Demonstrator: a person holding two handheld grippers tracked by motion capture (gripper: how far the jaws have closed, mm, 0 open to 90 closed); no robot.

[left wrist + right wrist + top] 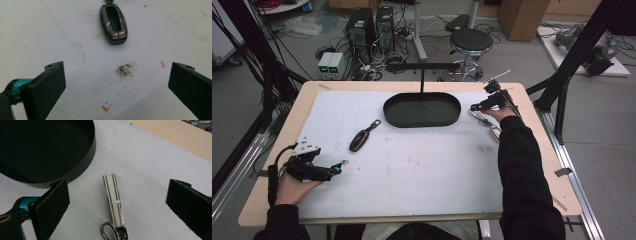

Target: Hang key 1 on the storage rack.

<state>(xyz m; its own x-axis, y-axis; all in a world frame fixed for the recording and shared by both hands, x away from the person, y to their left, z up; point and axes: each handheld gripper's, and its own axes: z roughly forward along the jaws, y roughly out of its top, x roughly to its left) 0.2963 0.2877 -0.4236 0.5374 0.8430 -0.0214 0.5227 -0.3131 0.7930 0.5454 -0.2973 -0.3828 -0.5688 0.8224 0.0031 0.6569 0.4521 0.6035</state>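
Here, nothing you are working with carries a brand, label or writing that can be read. Your right gripper (117,205) hangs with its jaws spread wide and empty over the keychain strap (113,198), a flat cream band with dark stripes along its length, ending in a shiny metal ring (108,231); it lies on the white mat (412,165) just beside the curved wall of the matte black oval tray (422,110). Your left gripper (116,87) also stands open, holding nothing, low over the mat. Ahead of it lies the car key fob (113,23), a glossy dark grey oval with a recessed black centre, well apart from both jaws. The mat looks grainy, smudged and pen-marked.
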